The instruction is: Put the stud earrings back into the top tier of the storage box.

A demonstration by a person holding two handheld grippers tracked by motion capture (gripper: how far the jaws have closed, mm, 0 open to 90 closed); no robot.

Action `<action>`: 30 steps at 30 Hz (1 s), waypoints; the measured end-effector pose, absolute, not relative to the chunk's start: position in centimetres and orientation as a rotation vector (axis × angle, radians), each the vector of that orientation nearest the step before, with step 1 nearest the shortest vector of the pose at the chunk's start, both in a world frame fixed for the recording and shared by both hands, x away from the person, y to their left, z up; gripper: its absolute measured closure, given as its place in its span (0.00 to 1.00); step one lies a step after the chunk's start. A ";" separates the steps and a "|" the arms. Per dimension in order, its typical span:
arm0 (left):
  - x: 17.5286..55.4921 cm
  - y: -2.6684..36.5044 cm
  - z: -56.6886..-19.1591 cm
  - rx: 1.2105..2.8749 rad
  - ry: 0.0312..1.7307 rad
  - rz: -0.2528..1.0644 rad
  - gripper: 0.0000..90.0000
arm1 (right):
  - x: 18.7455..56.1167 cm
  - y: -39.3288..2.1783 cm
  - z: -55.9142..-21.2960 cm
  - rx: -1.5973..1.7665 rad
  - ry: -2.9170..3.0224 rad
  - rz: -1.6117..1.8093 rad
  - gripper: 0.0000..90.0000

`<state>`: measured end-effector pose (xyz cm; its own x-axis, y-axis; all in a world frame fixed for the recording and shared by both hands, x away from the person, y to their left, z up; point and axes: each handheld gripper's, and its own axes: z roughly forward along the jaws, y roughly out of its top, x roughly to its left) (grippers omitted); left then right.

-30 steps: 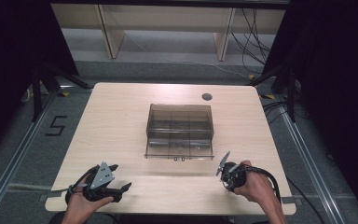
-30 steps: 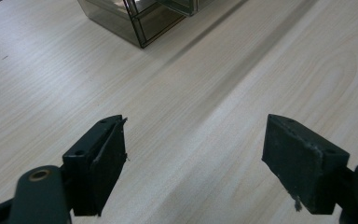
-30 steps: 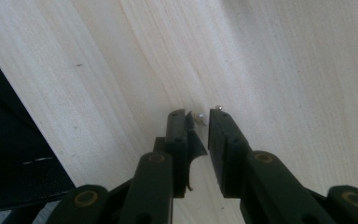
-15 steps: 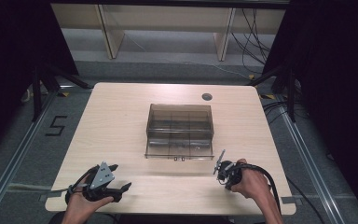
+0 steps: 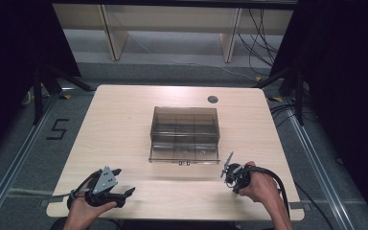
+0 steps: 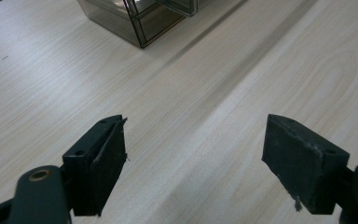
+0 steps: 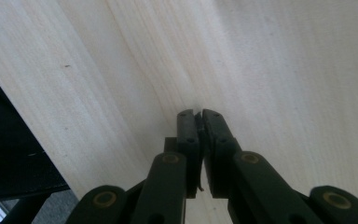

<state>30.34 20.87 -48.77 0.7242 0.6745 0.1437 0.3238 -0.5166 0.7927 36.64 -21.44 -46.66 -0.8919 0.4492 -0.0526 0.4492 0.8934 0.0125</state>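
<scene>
Nearest you, both hands rest at the near edge of the tabletop (image 5: pixel 124 120). Your left claw (image 6: pixel 193 154) stands wide apart with bare wood between the jaws, gripping nothing. Your right claw (image 7: pixel 199 116) has just been closing and now sits pressed together, empty, tips close over the tabletop. Farther off, mid-table, the smoky clear drawer box (image 5: pixel 185 134) waits, untouched and well apart from both. This looks like the approach stage; next, you'd likely reach forward to its front drawer, spreading the right claw first.
</scene>
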 end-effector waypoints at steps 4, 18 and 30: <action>30.4 20.8 -48.8 2.138 0.733 0.579 0.23 | 36.2 -21.8 -45.0 0.781 2.971 0.075 0.96; 30.5 21.0 -48.7 2.157 0.720 0.587 0.23 | 37.0 -20.8 -38.3 0.696 2.890 0.160 0.96; 30.4 20.9 -48.7 2.133 0.736 0.585 0.23 | 39.9 -14.9 -34.7 0.493 2.909 0.175 0.96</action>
